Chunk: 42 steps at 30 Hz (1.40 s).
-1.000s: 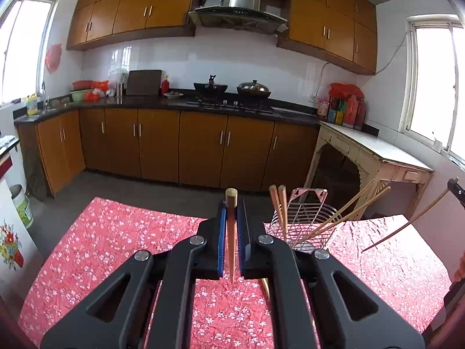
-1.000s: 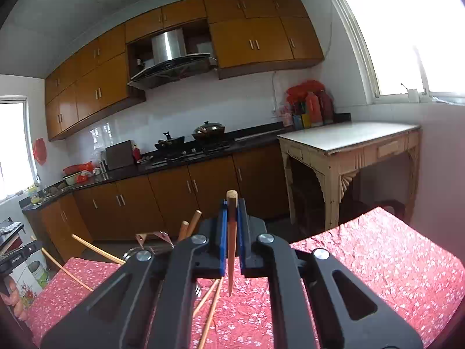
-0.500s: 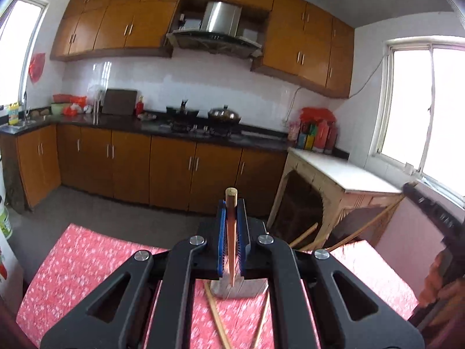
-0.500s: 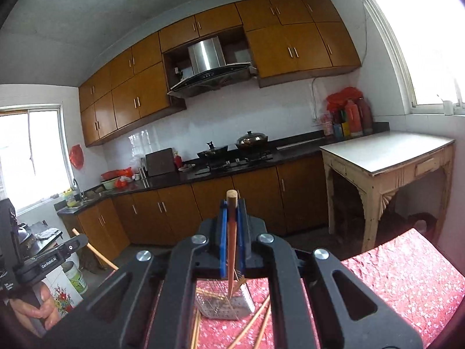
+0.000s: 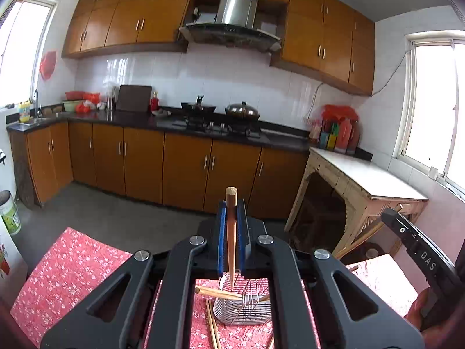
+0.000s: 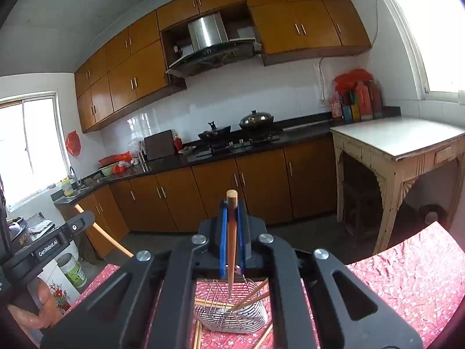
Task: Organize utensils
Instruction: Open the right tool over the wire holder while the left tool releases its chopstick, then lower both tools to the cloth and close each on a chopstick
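one table with a red floral cloth (image 5: pixel 72 270) (image 6: pixel 407 276), seen from both wrist cameras. one wire utensil basket (image 5: pixel 247 305) (image 6: pixel 232 317) stands on the cloth, well in from its edges, directly below both grippers.

two grippers. left gripper (image 5: pixel 231 232): blue pads pinched narrow on one chopstick (image 5: pixel 231 232), held upright, lower tip over the basket's open top; whether the tip is inside the rim cannot be told. right gripper (image 6: pixel 231 232): pads likewise closed on one second chopstick (image 6: pixel 231 238), upright, tip reaching down into the basket mouth.

more chopsticks: at least two lean in the basket (image 6: pixel 250 296), one lies across its rim (image 5: pixel 218 292), a pair lies flat on the cloth beside its left foot (image 5: pixel 212 325). exact total unclear, frames block part.
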Each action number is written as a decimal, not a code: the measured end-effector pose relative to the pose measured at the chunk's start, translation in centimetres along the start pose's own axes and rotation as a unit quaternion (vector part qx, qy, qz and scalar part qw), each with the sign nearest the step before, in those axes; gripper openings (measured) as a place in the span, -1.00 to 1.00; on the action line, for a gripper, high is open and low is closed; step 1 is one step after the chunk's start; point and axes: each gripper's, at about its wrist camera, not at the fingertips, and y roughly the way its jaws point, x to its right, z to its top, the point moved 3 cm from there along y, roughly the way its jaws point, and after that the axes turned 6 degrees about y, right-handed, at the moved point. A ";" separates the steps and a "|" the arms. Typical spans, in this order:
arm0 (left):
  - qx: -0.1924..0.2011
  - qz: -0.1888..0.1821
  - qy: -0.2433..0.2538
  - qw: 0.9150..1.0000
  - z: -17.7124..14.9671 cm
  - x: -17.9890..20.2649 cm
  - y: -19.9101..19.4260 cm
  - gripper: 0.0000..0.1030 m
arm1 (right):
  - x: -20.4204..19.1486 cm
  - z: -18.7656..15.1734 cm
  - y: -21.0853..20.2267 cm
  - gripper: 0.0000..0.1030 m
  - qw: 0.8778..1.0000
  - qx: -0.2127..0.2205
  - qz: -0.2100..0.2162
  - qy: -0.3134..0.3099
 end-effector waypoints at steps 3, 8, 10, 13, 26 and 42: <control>-0.013 -0.005 -0.002 1.000 -0.7 -0.1 0.7 -0.87 | 0.5 -0.9 1.2 -0.85 1.000 -0.015 -0.002 0.009; -0.040 -0.006 0.002 0.999 -1.5 -0.1 1.5 -0.87 | 1.2 -2.4 3.3 -0.77 0.998 -0.046 -0.030 0.009; -0.043 -0.006 0.000 0.999 -1.5 -0.4 1.2 -0.85 | 1.6 -2.7 3.2 -0.54 0.998 -0.044 -0.035 0.010; -0.038 -0.002 0.000 0.999 -1.2 -0.8 0.4 -0.78 | 2.3 -2.8 2.5 -0.49 0.998 -0.035 -0.041 0.017; -0.025 0.021 -0.003 0.999 -1.5 -3.0 -5.2 -0.77 | 4.5 -4.1 -3.6 -0.46 0.997 -0.023 -0.071 0.020; -0.195 0.016 0.012 0.981 -18.7 -6.2 -1.0 -0.54 | 8.9 -23.3 0.7 -0.46 0.965 -0.246 -0.091 0.013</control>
